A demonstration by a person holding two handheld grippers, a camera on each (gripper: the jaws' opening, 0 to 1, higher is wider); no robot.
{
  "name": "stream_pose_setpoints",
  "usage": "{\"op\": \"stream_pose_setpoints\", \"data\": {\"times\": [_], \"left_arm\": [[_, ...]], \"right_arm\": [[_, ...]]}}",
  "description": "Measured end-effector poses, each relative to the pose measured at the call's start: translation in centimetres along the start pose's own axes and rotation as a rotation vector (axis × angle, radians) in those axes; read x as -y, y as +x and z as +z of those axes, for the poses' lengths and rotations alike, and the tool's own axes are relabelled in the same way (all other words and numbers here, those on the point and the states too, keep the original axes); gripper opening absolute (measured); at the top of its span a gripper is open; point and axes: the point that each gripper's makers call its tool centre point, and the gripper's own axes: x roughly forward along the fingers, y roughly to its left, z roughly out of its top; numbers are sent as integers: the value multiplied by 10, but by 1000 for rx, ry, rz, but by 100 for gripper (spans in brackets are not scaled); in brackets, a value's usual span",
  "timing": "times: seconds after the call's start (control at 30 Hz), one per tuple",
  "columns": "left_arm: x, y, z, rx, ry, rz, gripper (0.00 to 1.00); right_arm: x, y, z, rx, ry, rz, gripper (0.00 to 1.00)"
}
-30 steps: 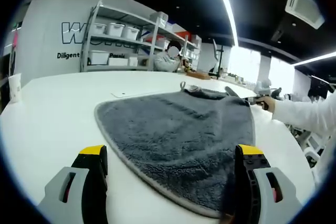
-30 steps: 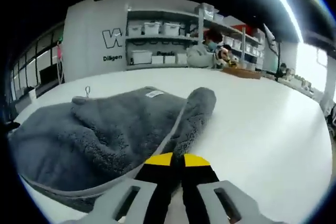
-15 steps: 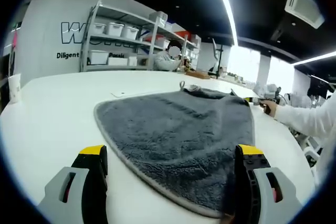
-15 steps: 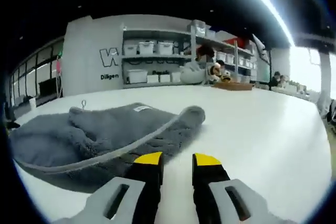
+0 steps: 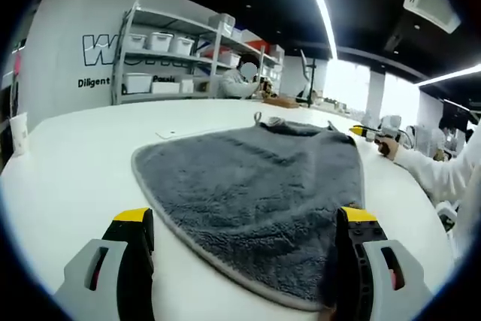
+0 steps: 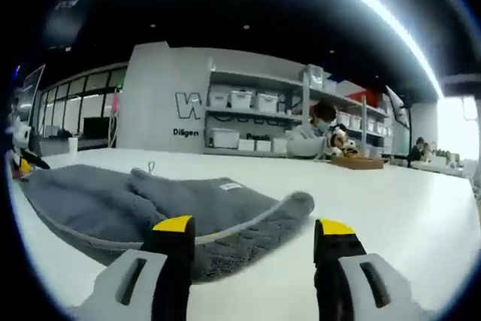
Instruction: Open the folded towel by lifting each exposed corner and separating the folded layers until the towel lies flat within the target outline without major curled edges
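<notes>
A grey towel [image 5: 255, 178] lies spread on the white table [image 5: 68, 171], with a small rumple and a hanging loop [image 5: 258, 119] at its far end. My left gripper [image 5: 245, 219] stands open at the towel's near edge, its right jaw over the near right corner. Beyond the far right corner, a white-sleeved hand holds my right gripper [image 5: 364, 132] off the towel. In the right gripper view the towel [image 6: 128, 197] shows a curled corner [image 6: 297, 202] and a white label [image 6: 229, 184]. My right gripper [image 6: 254, 227] is open just before that edge, with nothing between its fingers.
Shelves with white bins [image 5: 161, 62] and a seated person [image 5: 239, 88] stand beyond the table. A cup [image 5: 16, 124] sits near the table's left edge. Bare white table [image 6: 406, 216] stretches to the right of the towel.
My right gripper went from shut at the towel's curled corner to wide open, and drew back from the towel. The left gripper kept its place and stayed open.
</notes>
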Motion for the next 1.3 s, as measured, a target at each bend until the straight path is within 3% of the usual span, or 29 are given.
{"op": "stream_pose_setpoints", "data": {"times": [0.4,0.57,0.7,0.83,0.9,1.03,1.17,1.3], "left_arm": [[-2,-4,1,8,6,3,100],[-2,-4,1,9,8,5,100],[-1,-5,1,14,3,7,100],[1,-5,0,8,9,9,100],[1,-5,0,7,9,11,100],[0,-6,0,13,3,14,100],[1,-6,-1,8,9,17,100],[1,-6,-1,7,12,21,100]], "right_arm": [[-19,3,7,23,126,133,100],[-28,1,11,33,127,168,99],[-56,0,14,40,65,262,99],[-93,4,2,-32,29,419,99],[-101,9,-5,-69,-9,445,99],[-95,28,2,-45,0,407,99],[-66,49,26,67,38,246,97],[-41,70,25,56,38,106,93]]}}
